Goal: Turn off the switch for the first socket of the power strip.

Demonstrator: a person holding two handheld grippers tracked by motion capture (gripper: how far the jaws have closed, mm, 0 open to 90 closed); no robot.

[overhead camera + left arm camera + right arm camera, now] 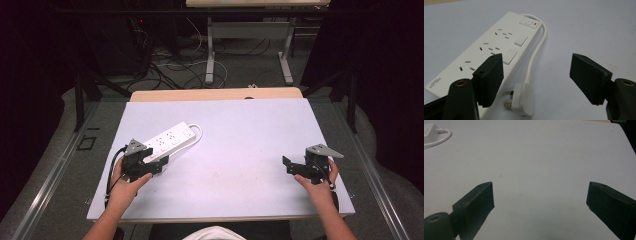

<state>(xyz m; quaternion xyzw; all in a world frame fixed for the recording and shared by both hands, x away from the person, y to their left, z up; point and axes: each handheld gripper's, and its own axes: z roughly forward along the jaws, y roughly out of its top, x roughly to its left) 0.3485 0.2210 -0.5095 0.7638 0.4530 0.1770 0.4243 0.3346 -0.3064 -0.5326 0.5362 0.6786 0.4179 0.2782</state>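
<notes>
Firstly, from the high view, a long white plastic power strip (168, 139) lies flat on the pale lilac table (240, 150), on its left half, its long axis running diagonally, the switch end pointing far-right. The left gripper (159, 165) hovers at its near end, jaws wide. The right gripper (288, 163), well apart, is wide too.

Left gripper view: the white three-pin plug (522, 99) lies beside the strip.

Right gripper view: both jaws stand wide over bare table.

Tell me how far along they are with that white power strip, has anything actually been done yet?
Nothing looks done yet. The power strip lies flat on the table, its plug loose beside it and in no socket. In hand: the left gripper hovers open over the plug and the strip's near end, gripping nothing. The right gripper waits open above bare table. Any handling of the strip is left.
</notes>
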